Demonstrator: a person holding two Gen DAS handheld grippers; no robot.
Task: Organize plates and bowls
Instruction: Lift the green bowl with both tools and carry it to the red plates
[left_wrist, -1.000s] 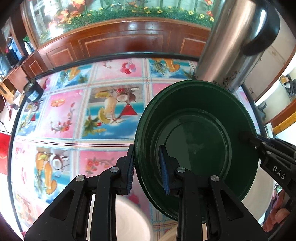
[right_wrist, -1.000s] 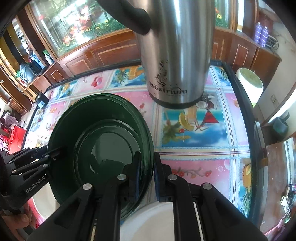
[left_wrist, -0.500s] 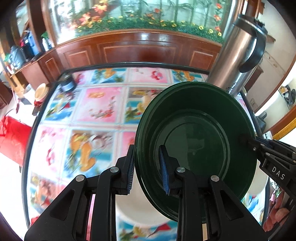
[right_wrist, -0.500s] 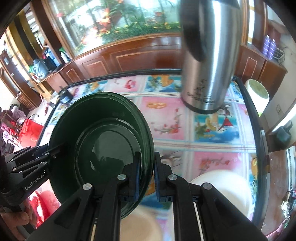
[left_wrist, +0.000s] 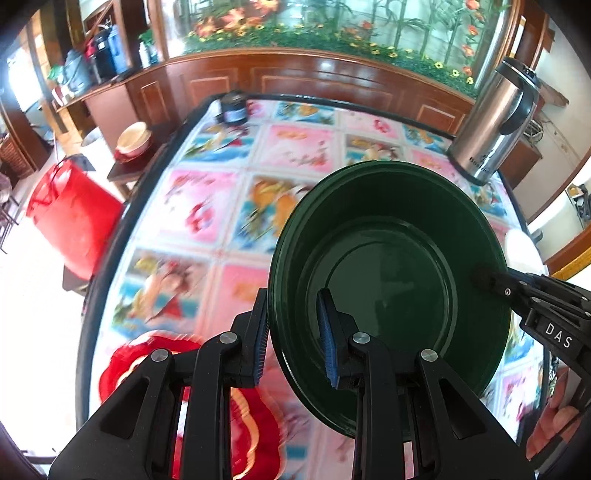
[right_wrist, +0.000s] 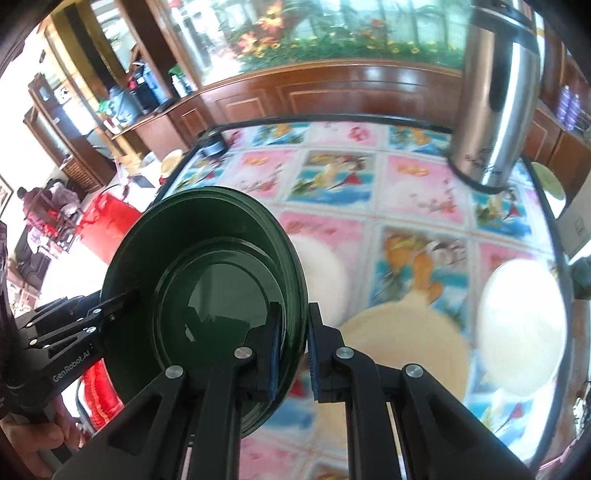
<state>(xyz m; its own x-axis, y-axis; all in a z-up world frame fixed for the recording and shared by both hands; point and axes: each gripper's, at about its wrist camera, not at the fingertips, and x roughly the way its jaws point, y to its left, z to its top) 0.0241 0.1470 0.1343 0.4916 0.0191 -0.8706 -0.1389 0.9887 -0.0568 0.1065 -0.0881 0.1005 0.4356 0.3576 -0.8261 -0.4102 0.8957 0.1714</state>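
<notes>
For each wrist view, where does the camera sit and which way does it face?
Left wrist: on the left gripper, angled down at the dark green plates; fingertips of a hand show.
Right wrist: on the right gripper, angled down at the white dishes; a hand shows.
Shared: plates, patterned tablecloth, steel kettle.

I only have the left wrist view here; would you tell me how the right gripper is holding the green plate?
Observer: The right gripper pinches the green plate's near rim, one finger inside, one outside.
Operator: Thank you. Anything under the plate on that side?
Observer: A beige plate lies on the table below, right of the gripper.
Operator: And beyond that?
Observer: A white bowl sits near the table's right edge; the steel kettle stands behind.
</notes>
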